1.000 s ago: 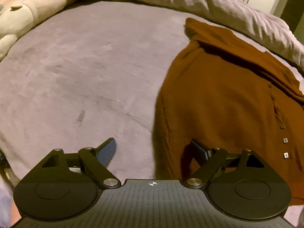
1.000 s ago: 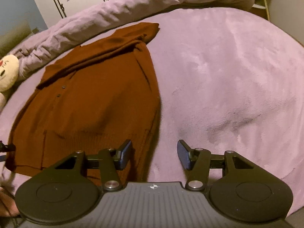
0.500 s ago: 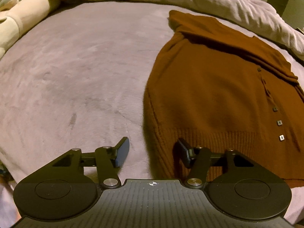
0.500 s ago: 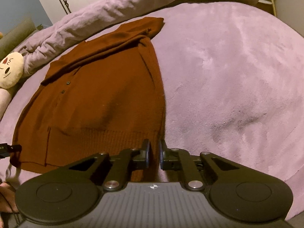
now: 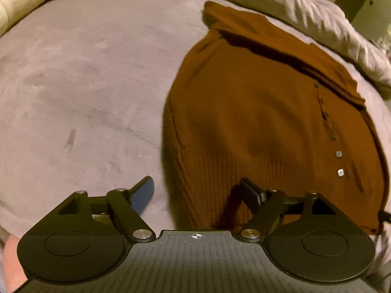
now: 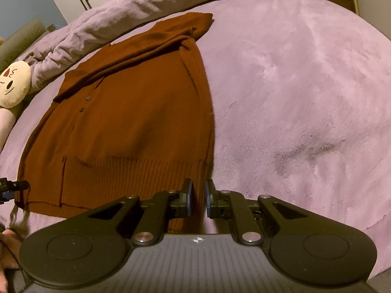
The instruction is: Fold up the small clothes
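While the rust-brown knitted cardigan (image 6: pixel 136 122) lies unfolded on the bed, right claw (image 6: pixel 197 196) narrow at the hem corner, left claw (image 5: pixel 195 193) wide astride the opposite corner.

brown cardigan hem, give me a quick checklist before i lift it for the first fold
1. Left gripper open around the near left hem corner of the brown cardigan: ok, one finger over the bedspread, the other over the ribbing.
2. Left gripper closed on fabric: not ok, jaws wide apart.
3. Right gripper at the near right hem corner: ok.
4. Right gripper pinching cloth: cannot tell, its jaws are nearly shut but a slim gap shows and the body hides what lies below.
5. Cardigan lying flat: ok, body smooth, sleeve folded across the top.
6. Room beyond to fold into: ok; the rumpled duvet lies past the collar.
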`<move>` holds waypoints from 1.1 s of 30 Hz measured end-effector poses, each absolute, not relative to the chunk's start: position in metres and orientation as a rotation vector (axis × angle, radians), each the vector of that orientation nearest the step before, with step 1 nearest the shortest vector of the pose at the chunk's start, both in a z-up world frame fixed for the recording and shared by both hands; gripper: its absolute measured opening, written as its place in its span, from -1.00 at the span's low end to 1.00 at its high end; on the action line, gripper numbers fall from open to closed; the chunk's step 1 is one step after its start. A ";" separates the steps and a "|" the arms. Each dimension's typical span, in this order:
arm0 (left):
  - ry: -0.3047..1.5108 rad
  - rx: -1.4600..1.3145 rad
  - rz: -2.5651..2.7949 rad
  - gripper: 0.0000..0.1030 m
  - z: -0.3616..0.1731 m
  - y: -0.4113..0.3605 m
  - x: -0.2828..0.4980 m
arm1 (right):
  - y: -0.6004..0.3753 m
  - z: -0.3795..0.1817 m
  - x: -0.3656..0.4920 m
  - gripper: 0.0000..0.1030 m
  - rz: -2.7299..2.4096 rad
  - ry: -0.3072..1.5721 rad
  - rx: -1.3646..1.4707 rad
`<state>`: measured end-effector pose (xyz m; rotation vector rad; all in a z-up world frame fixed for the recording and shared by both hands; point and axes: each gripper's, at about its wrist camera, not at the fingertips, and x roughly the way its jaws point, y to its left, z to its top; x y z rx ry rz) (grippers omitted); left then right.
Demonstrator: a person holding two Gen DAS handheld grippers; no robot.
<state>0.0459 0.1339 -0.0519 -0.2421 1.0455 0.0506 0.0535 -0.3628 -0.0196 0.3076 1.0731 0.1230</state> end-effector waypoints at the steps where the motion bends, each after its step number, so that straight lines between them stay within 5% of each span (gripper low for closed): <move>1: 1.046 -0.235 0.048 0.41 -0.052 0.133 0.047 | -0.363 -0.020 0.054 -0.80 0.124 1.076 0.308; 5: 1.070 -0.222 0.059 0.00 -0.049 0.136 0.051 | -0.361 -0.019 0.057 -0.80 0.143 1.084 0.280; 7: 1.083 -0.216 0.053 -0.51 -0.047 0.137 0.054 | -0.361 -0.019 0.060 -0.80 0.149 1.093 0.273; 10: 1.098 -0.245 0.007 -0.82 -0.047 0.141 0.058 | -0.360 -0.019 0.063 -0.82 0.166 1.105 0.259; 21: 0.917 -0.436 -0.101 -0.86 0.005 0.154 0.078 | -0.381 -0.001 0.086 -0.87 0.251 1.059 0.569; 33: 0.801 -0.406 -0.024 -0.85 0.024 0.147 0.179 | -0.353 0.035 0.191 -1.00 0.235 0.832 0.437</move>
